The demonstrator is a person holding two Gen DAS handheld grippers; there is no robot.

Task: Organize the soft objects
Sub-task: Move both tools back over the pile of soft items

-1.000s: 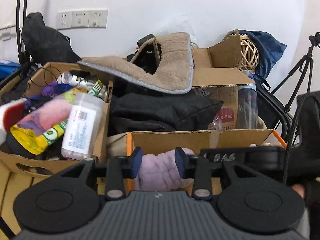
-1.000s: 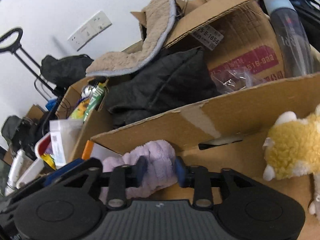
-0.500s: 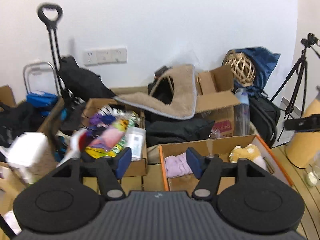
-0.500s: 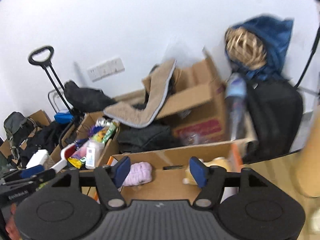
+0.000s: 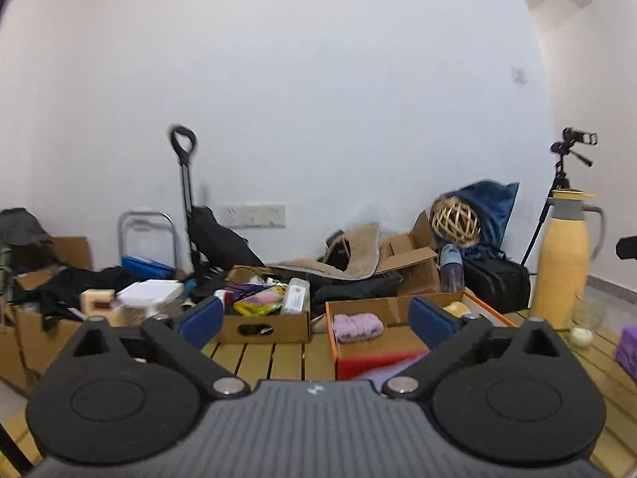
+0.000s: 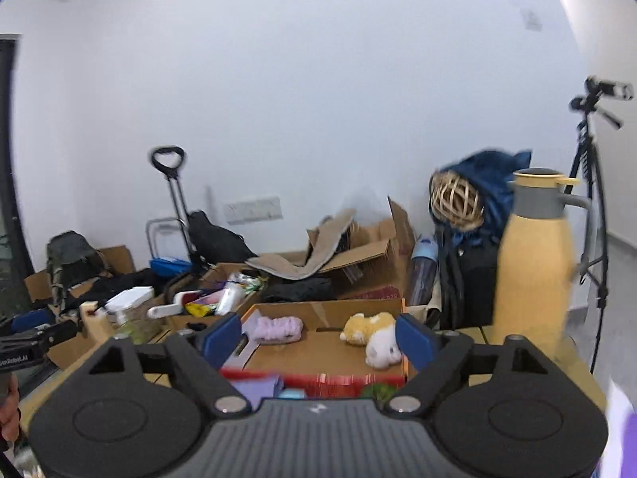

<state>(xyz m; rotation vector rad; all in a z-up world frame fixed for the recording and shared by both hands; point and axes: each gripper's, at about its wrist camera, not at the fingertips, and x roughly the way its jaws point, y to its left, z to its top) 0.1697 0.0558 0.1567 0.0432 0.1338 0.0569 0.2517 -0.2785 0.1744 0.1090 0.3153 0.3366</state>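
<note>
- Fluffy lilac plush point(image 6: 278, 329) lying inside orange-edged cardboard box point(image 6: 318, 310), near its left wall (yellow-white toy point(image 6: 372, 334) alongside)
- Left gripper point(image 5: 314, 320), right gripper point(image 6: 318, 338): jaws just been opening, spread wide, nothing between

Tabletop point(image 5: 278, 358) is slatted pale wood, kinda smooth. The box point(image 6: 318, 348) is plain matt cardboard. Purple cloth point(image 6: 278, 328) looks fuzzy, the plush toy point(image 6: 370, 330) fluffy, and the yellow jug point(image 6: 533, 263) matt plastic.

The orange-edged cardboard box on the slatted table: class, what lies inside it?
Inside the box lie a lilac fluffy cloth and a yellow-and-white plush toy. The right gripper's body hides the box's near end.
</note>
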